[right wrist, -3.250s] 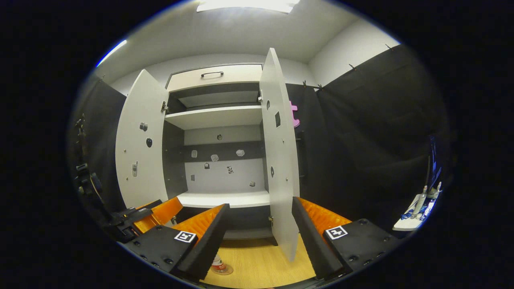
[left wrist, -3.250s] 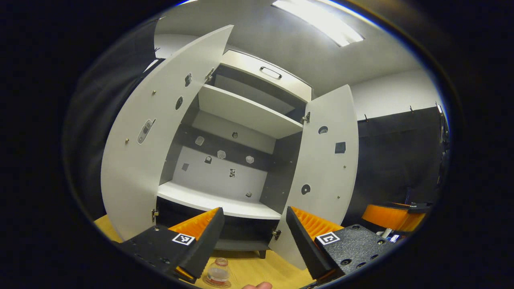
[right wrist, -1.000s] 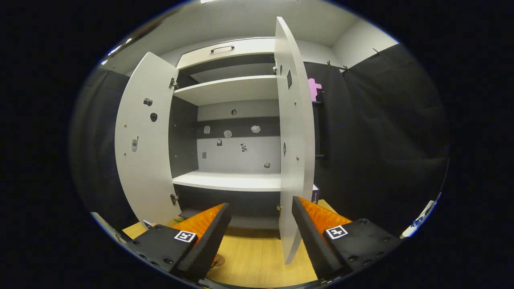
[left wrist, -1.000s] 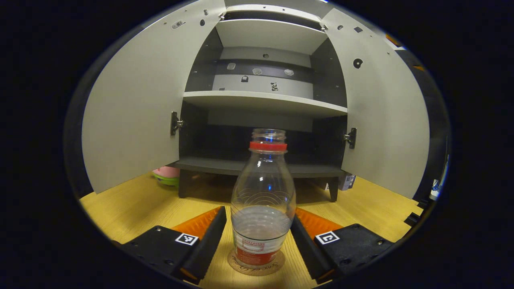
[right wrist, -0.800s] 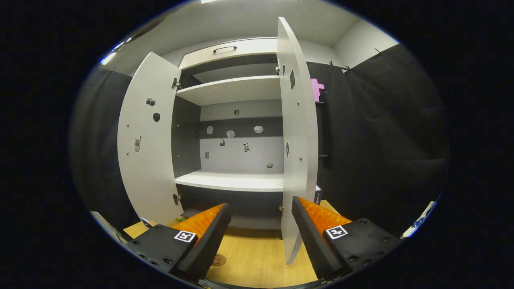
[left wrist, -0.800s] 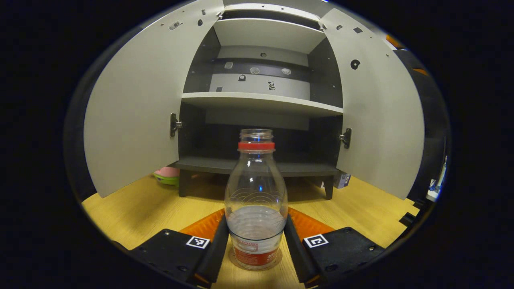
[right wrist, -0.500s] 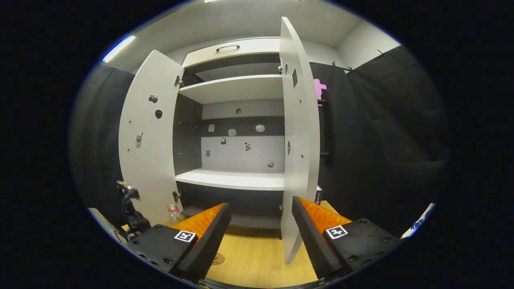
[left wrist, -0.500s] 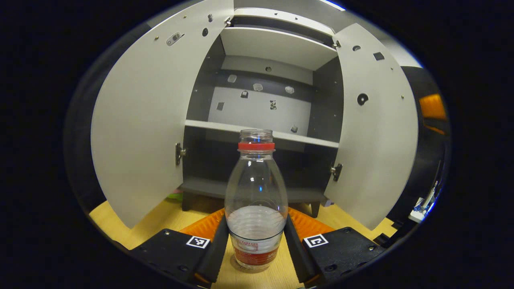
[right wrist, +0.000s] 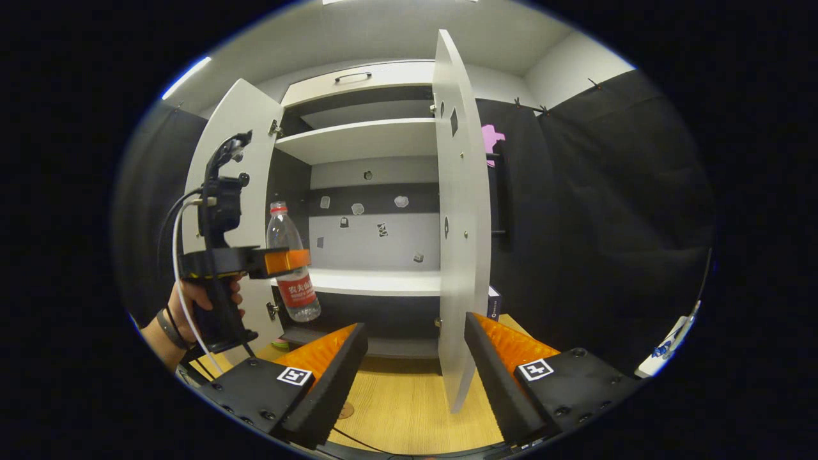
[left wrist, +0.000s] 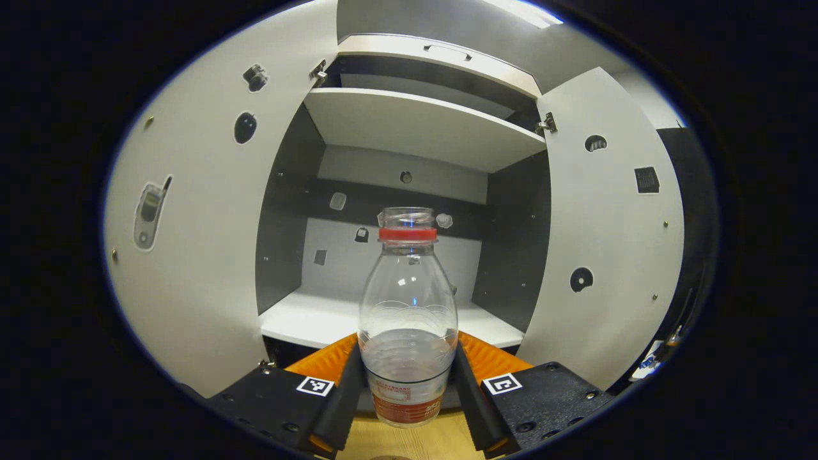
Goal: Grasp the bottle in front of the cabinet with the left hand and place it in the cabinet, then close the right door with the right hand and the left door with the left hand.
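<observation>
A clear plastic bottle (left wrist: pixel 408 319) with a red neck ring, no cap and a red label stands upright between the fingers of my left gripper (left wrist: pixel 408 390), which is shut on its lower body. It hangs in the air in front of the open cabinet, level with the white middle shelf (left wrist: pixel 307 319). In the right gripper view the same bottle (right wrist: pixel 291 262) is carried by the left gripper (right wrist: pixel 281 262) in a person's hand (right wrist: pixel 192 300), just in front of the left door (right wrist: pixel 223 211). My right gripper (right wrist: pixel 412 370) is open and holds nothing, facing the edge of the right door (right wrist: pixel 460 255).
Both cabinet doors stand wide open, left door (left wrist: pixel 185 243) and right door (left wrist: pixel 607 243). An upper shelf (left wrist: pixel 415 124) and a drawer with a handle (right wrist: pixel 351 76) lie above. A round coaster (right wrist: pixel 346 411) lies on the wooden floor (right wrist: pixel 409 409). A cable trails from the left gripper.
My left gripper closed on the bottle and lifted it off the floor coaster up to the height of the middle shelf. The right gripper has barely moved.
</observation>
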Action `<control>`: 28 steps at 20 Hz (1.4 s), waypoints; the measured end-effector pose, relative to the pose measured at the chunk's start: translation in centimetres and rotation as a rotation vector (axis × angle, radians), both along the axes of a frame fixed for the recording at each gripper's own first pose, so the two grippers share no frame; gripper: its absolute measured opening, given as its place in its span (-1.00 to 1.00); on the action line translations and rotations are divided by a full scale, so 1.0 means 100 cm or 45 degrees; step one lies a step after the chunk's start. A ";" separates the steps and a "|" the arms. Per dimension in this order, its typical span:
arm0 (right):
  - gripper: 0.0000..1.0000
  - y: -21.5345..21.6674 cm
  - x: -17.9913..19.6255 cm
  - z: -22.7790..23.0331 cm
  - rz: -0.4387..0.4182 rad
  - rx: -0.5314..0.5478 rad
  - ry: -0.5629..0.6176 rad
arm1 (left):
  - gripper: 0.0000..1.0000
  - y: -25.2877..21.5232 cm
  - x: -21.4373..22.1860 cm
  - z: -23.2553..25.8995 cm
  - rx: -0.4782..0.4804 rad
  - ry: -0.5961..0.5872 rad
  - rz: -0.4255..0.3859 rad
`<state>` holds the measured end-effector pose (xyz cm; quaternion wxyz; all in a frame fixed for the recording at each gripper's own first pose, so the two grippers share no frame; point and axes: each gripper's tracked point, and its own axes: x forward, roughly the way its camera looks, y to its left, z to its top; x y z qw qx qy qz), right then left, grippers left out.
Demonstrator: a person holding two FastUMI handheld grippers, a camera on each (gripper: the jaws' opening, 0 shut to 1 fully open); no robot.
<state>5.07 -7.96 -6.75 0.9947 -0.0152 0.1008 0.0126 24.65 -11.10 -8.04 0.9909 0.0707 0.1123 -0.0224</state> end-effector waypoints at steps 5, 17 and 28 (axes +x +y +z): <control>1.00 -0.008 -0.014 -0.001 -0.017 -0.020 0.042 | 0.43 -0.025 0.074 0.025 -0.047 0.012 -0.077; 1.00 -0.043 -0.021 0.003 -0.140 -0.009 0.070 | 0.43 -0.039 0.198 -0.017 0.220 0.013 -0.120; 1.00 -0.083 -0.032 -0.002 -0.271 -0.012 0.077 | 0.46 -0.022 0.216 -0.072 0.155 0.113 -0.041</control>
